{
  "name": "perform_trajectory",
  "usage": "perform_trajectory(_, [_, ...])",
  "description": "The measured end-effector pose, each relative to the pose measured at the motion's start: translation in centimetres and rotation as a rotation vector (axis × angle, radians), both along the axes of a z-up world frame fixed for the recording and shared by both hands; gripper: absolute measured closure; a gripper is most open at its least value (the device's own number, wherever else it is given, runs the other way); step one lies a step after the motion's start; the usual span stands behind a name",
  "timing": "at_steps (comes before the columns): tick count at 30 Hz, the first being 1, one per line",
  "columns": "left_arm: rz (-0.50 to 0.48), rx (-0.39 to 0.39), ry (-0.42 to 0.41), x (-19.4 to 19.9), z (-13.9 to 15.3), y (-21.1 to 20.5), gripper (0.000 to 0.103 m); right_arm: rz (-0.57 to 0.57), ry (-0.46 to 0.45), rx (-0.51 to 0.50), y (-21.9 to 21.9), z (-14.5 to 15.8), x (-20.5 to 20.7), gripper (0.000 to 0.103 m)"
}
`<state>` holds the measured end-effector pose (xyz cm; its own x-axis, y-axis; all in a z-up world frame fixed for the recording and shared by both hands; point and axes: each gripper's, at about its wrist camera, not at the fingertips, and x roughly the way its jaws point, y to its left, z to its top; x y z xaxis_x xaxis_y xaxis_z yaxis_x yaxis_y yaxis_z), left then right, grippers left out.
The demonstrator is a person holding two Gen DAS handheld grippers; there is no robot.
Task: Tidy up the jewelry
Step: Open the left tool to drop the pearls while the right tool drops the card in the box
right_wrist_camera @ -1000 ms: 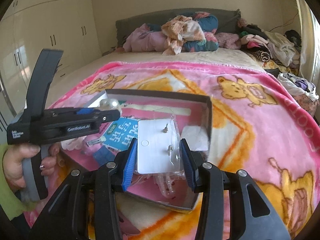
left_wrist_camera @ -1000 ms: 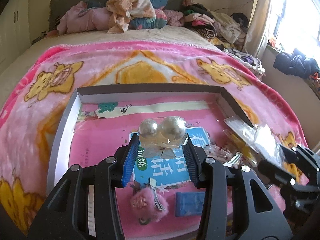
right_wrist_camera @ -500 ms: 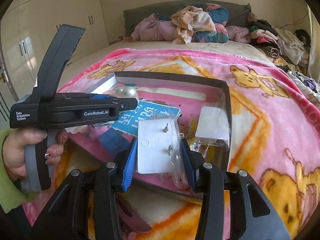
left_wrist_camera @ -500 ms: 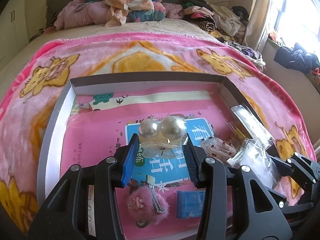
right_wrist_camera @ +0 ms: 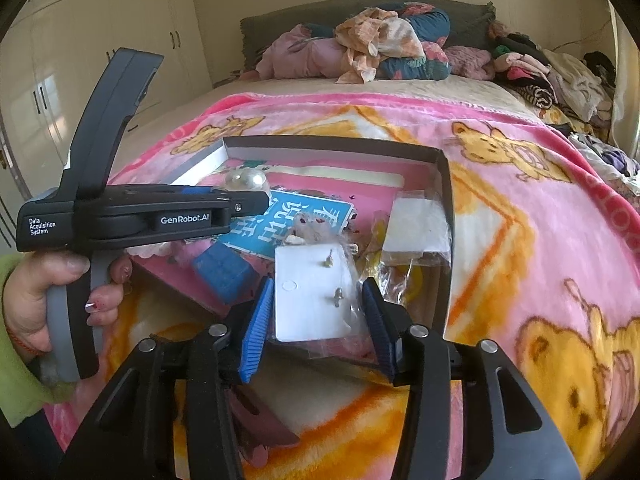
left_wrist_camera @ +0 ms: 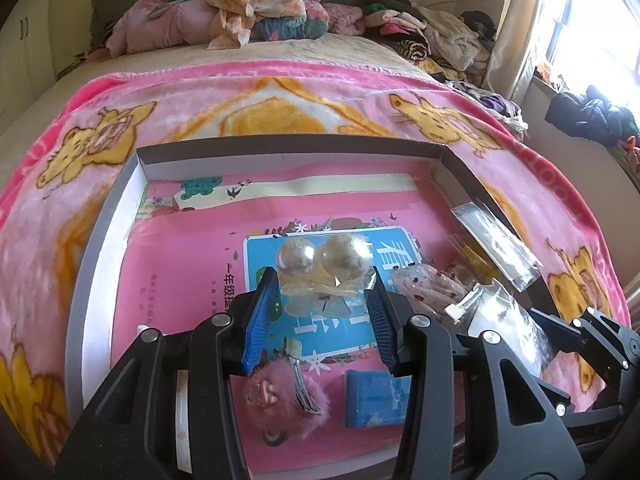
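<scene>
My left gripper (left_wrist_camera: 323,280) is shut on a clear packet with two pearl-like balls (left_wrist_camera: 324,260), held above the shallow grey box (left_wrist_camera: 280,146) on the pink blanket. From the right wrist view, that gripper (right_wrist_camera: 256,200) crosses the left side with the balls (right_wrist_camera: 246,180) at its tip. My right gripper (right_wrist_camera: 317,284) hangs over the box's near right corner (right_wrist_camera: 444,240). Its jaws are opening. A white earring card in a clear sleeve (right_wrist_camera: 308,300) lies between them, a thin gap showing at the left pad.
Inside the box lie a pink book with a blue label (left_wrist_camera: 276,264), a fluffy pink hair clip (left_wrist_camera: 288,396), a small blue block (left_wrist_camera: 376,398) and several clear packets (left_wrist_camera: 496,248). Clothes (left_wrist_camera: 256,12) are piled at the head of the bed. A hand (right_wrist_camera: 40,292) grips the left handle.
The right jaws have spread slightly around the earring card, which now sits lower over the box corner. The left gripper keeps its hold on the pearl packet and has barely moved.
</scene>
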<state>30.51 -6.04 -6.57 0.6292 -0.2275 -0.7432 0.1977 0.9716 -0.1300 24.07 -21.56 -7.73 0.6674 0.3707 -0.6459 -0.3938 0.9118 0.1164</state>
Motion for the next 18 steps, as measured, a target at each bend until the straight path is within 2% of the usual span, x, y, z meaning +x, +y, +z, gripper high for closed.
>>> perform_trajectory(4, [0.003,-0.003,-0.004,-0.1,0.1,0.0,0.067,-0.006,-0.010,0.003,-0.3,0.3,-0.5,0.051])
perform_trajectory(7, [0.004,-0.010,-0.015,-0.6,0.4,0.1,0.059,-0.009,-0.019,0.009,-0.5,0.6,-1.0,0.049])
perform_trajectory(13, [0.006,-0.017,-0.046,-1.7,1.5,0.4,0.053,-0.024,-0.053,0.013,-1.0,1.6,-2.1,0.041])
perform_trajectory(18, [0.010,-0.030,-0.076,-2.9,2.7,0.8,0.044,-0.042,-0.087,0.014,-1.3,2.4,-3.3,0.029])
